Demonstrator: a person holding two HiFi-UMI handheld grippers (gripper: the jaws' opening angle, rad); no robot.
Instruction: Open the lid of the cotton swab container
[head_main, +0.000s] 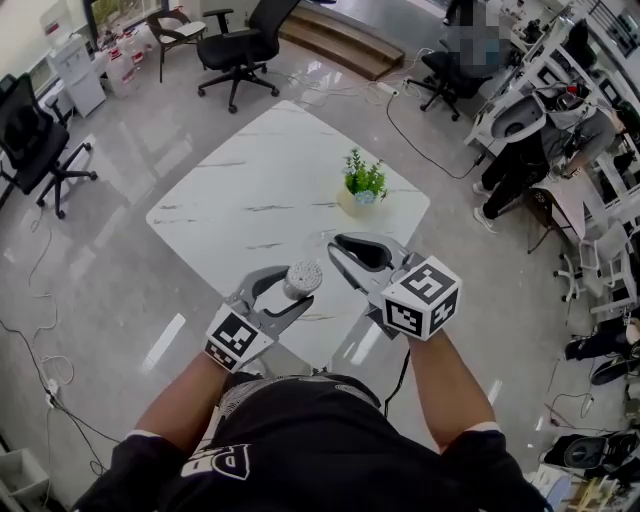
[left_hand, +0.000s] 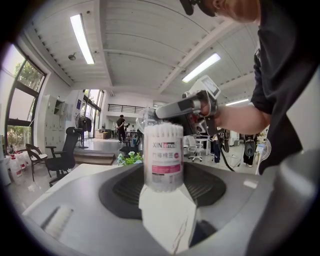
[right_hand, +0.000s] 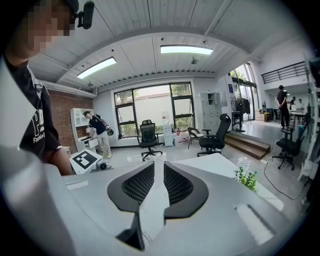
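Note:
My left gripper (head_main: 297, 288) (left_hand: 165, 186) is shut on the cotton swab container (head_main: 303, 274) (left_hand: 162, 157), a clear upright cylinder with a pink and white label. Its top stands uncovered, and the white swab tips show. My right gripper (head_main: 337, 246) (right_hand: 159, 172) is just right of the container, at the height of its top, jaws almost together. In the left gripper view a small clear lid (left_hand: 141, 119) sits at the right gripper's tips (left_hand: 151, 115). It shows faintly in the head view as the lid (head_main: 322, 240). In the right gripper view the narrow gap shows nothing I can make out.
Both grippers hover over the near edge of a white marble table (head_main: 250, 190). A small potted plant (head_main: 365, 186) stands on it ahead of the right gripper. Office chairs (head_main: 240, 45) and cables lie on the floor around; a person sits at the far right.

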